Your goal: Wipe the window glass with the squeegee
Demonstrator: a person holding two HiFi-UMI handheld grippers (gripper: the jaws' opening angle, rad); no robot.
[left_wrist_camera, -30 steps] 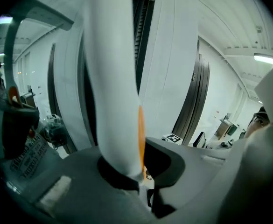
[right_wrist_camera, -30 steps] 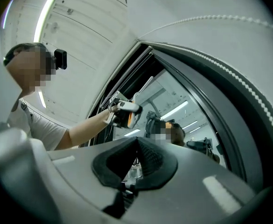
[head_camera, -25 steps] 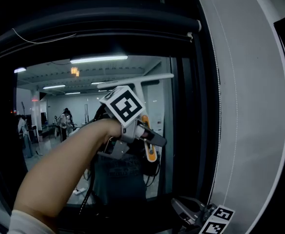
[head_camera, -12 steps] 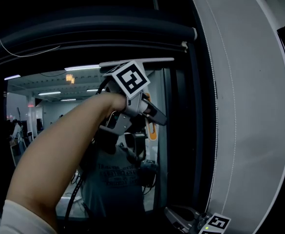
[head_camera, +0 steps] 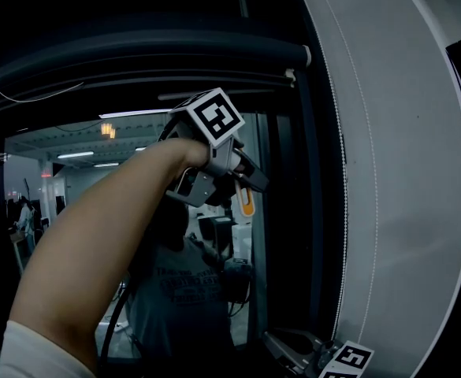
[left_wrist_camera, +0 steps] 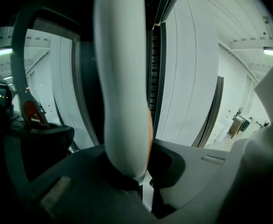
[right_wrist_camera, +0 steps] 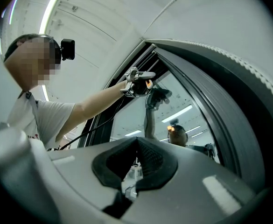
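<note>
- here, the left gripper point(head_camera: 242, 181) is raised high against the window glass point(head_camera: 65, 187), just under the dark rolled blind point(head_camera: 135, 57).
- its jaws are clamped on the squeegee point(left_wrist_camera: 122, 87), whose white handle runs up between them in the left gripper view.
- in the head view the squeegee's blade is a dim bar just above the marker cube point(head_camera: 214, 116), near the top of the pane.
- the bare forearm point(head_camera: 96, 250) reaches up from lower left.
- the right gripper point(right_wrist_camera: 136, 146) hangs low by the white panel point(head_camera: 403, 172), jaws closed together with nothing between them.
</note>
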